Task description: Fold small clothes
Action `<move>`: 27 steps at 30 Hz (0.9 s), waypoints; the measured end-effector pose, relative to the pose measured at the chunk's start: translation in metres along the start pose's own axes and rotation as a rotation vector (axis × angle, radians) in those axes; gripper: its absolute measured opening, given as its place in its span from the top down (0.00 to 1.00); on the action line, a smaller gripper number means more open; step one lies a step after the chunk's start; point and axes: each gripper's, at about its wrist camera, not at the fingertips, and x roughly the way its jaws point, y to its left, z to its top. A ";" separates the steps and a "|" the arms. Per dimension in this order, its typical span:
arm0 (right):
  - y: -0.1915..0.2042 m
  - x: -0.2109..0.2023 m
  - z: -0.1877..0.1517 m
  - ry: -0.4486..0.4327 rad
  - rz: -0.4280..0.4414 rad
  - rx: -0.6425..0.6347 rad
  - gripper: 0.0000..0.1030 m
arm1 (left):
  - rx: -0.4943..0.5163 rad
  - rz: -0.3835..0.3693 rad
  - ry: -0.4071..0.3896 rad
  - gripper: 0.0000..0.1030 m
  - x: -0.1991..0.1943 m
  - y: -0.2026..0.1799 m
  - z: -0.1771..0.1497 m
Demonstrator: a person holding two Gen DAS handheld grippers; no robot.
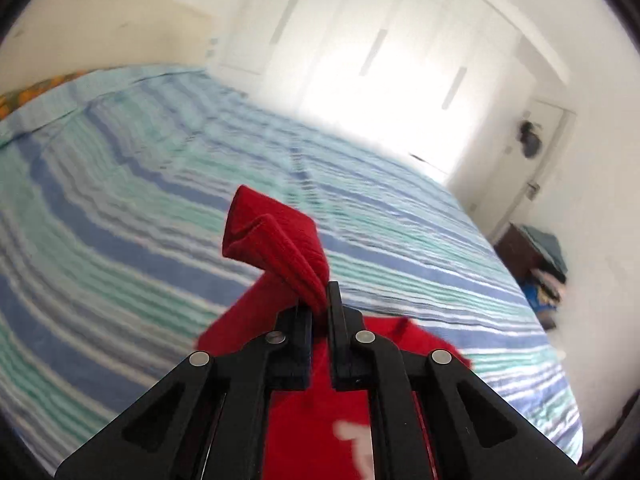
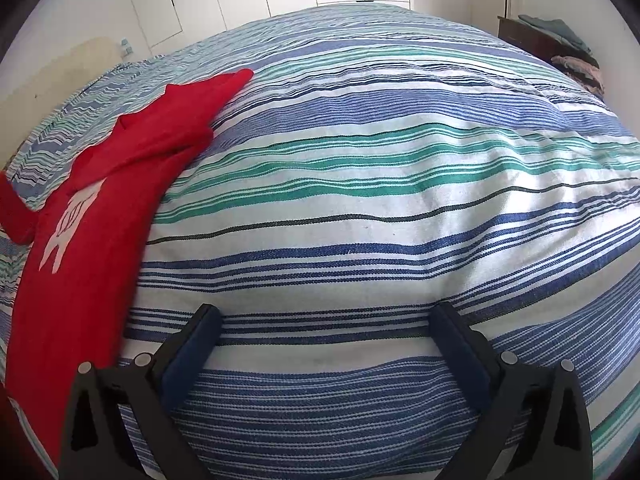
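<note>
A small red shirt (image 2: 92, 216) with a white print lies on the striped bedspread (image 2: 360, 184), at the left in the right wrist view. My left gripper (image 1: 318, 300) is shut on a cuffed sleeve end of the red shirt (image 1: 276, 240) and holds it lifted above the bed; the shirt's body hangs below the fingers. My right gripper (image 2: 324, 320) is open and empty, low over the bedspread to the right of the shirt, apart from it.
The bed (image 1: 120, 208) fills most of both views. White wardrobe doors (image 1: 360, 40) stand behind it. A dark nightstand with piled clothes (image 2: 560, 44) stands at the far right. A door (image 1: 536, 152) is at the right wall.
</note>
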 end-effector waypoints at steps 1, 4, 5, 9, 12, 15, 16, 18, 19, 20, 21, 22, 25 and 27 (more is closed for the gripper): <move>0.000 0.000 0.000 0.000 0.000 0.000 0.00 | 0.039 -0.058 0.020 0.94 0.012 -0.038 -0.009; 0.000 0.000 0.000 0.001 0.000 0.000 0.00 | 0.121 -0.137 0.204 0.58 0.066 -0.123 -0.070; 0.000 0.000 0.000 0.001 0.000 0.000 0.00 | 0.126 -0.133 0.267 0.44 0.078 -0.135 -0.097; 0.001 0.000 0.000 0.001 0.001 -0.001 0.00 | 0.098 -0.181 0.496 0.59 0.071 -0.121 -0.197; 0.000 -0.002 -0.001 -0.002 0.005 -0.001 0.00 | 0.074 -0.099 0.514 0.59 0.030 -0.061 -0.210; 0.000 -0.002 -0.001 0.001 0.005 -0.002 0.00 | 0.075 0.018 0.457 0.56 0.010 0.003 -0.167; 0.000 -0.001 -0.001 0.003 0.004 -0.003 0.00 | 0.098 0.058 0.445 0.53 0.013 0.022 -0.155; 0.001 0.000 0.000 0.007 -0.001 -0.006 0.00 | 0.158 0.113 0.440 0.48 0.014 0.051 -0.142; 0.002 0.001 0.001 0.008 -0.004 -0.008 0.00 | 0.188 0.118 0.450 0.46 0.019 0.059 -0.141; 0.003 0.001 0.001 0.009 -0.007 -0.010 0.00 | 0.225 0.120 0.461 0.43 0.028 0.059 -0.142; 0.003 0.002 0.001 0.008 -0.009 -0.011 0.00 | 0.264 0.121 0.471 0.41 0.036 0.055 -0.145; 0.003 0.002 0.001 0.008 -0.010 -0.012 0.00 | 0.322 0.118 0.480 0.40 0.050 0.047 -0.149; 0.003 0.001 0.001 0.007 -0.012 -0.012 0.00 | 0.419 0.154 0.484 0.37 0.085 0.028 -0.162; 0.003 0.001 0.001 0.006 -0.012 -0.012 0.00 | 0.425 0.251 0.481 0.44 0.113 0.029 -0.163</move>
